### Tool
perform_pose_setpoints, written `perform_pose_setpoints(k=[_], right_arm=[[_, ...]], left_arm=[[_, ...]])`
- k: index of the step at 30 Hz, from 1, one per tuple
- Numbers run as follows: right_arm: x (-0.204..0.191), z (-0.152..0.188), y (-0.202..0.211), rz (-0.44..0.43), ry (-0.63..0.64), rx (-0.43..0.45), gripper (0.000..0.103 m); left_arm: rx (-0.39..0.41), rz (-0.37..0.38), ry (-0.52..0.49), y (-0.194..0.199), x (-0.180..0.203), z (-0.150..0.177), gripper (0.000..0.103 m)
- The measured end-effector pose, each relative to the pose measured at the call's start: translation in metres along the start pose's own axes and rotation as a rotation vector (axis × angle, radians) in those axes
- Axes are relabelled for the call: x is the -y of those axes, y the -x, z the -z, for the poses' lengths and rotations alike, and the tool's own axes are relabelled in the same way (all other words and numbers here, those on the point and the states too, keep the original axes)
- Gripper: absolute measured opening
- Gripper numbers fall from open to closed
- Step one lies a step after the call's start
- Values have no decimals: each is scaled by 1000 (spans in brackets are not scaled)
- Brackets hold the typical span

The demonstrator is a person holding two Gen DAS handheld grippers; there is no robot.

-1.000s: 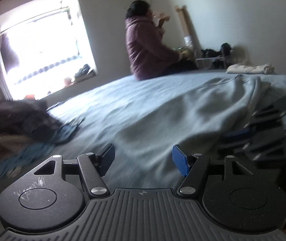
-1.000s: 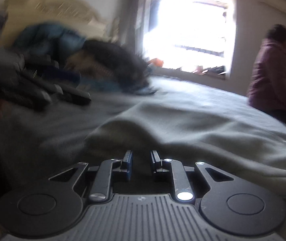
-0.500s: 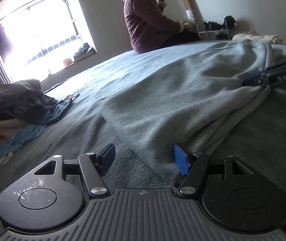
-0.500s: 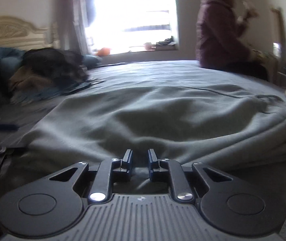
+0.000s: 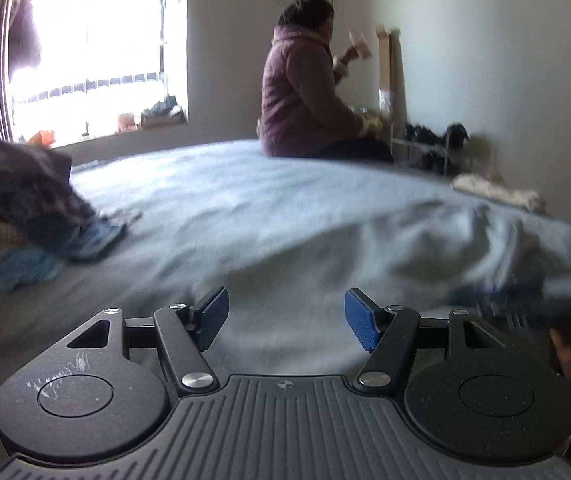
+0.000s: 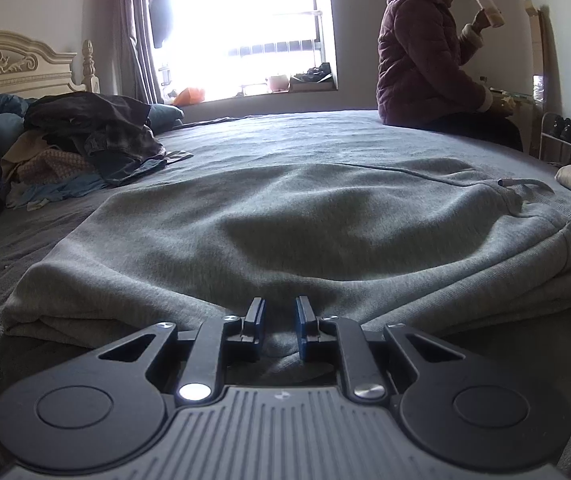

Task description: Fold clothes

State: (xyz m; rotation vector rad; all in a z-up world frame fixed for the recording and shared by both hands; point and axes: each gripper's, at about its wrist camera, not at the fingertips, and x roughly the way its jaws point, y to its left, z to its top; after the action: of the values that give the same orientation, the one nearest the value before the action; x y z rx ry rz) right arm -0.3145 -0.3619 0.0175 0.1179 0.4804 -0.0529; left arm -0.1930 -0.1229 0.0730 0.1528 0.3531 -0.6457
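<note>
Grey bed [image 6: 325, 136], grey sweatpants [image 6: 285, 224], left tongs [image 5: 285, 314] wide, right tongs [image 6: 280, 326] pinching sweatpants edge

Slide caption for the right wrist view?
Right hand-held gripper pinching a fold of grey fleece sweatpants on the bed.

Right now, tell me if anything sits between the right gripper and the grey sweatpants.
Nothing visible does. The right gripper is right at the near folded edge of the grey sweatpants, with only fabric ahead of its fingers.
</note>
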Motion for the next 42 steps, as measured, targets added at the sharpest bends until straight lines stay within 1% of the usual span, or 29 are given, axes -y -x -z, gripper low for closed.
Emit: perform_pose_setpoints(k=[2, 4, 7, 9, 12, 14, 16, 19, 21, 23, 25, 27, 29, 31, 35, 39, 42], right_arm=[[-1, 0, 0, 6, -5, 1, 16], [-2, -1, 0, 14, -9, -2, 16], [-3, 0, 0, 19, -11, 3, 16], [-3, 0, 0, 19, -16, 4, 16], [-4, -6, 4, 21, -39, 3, 17], [-4, -12, 9, 22, -59, 9, 18], [-8, -21, 20, 14, -81, 58, 20], [-20, -31, 31, -57, -85, 130, 20], [-32, -31, 26, -113, -64, 136, 20], [-45, -26, 15, -137, -35, 104, 20], [-48, -15, 4, -135, -21, 77, 20], [-44, -4, -6, -111, -25, 52, 18], [-31, 5, -10, -120, -55, 53, 18], [-27, 7, -9, -123, -72, 56, 18], [-33, 9, -10, -95, -36, 65, 18], [-32, 10, -9, -96, -47, 68, 18], [-32, 11, -9, -94, -45, 73, 18]], left_arm=[[-21, 12, 1, -23, 9, -5, 65], [-57, 10, -29, -38, 19, 3, 65], [-128, -4, -83, -46, 32, 33, 65], [-156, -14, -68, -44, 33, 52, 65], [-129, -22, -14, -37, 28, 62, 65], [-126, -30, -2, -37, 26, 64, 67], [-119, -40, -6, -37, 26, 66, 67], [-108, -43, -7, -36, 27, 67, 68], [-105, -43, -4, -36, 26, 68, 68], [-102, -42, -3, -36, 26, 69, 68], [-98, -41, -4, -36, 25, 69, 68], [-97, -37, 1, -36, 25, 70, 68], [-97, -34, 6, -37, 25, 72, 68], [-94, -35, 6, -37, 25, 72, 68], [-82, -35, 18, -31, 23, 67, 68], [-26, -56, 26, -12, 19, 56, 69], [31, -53, 43, 0, 14, 39, 71]])
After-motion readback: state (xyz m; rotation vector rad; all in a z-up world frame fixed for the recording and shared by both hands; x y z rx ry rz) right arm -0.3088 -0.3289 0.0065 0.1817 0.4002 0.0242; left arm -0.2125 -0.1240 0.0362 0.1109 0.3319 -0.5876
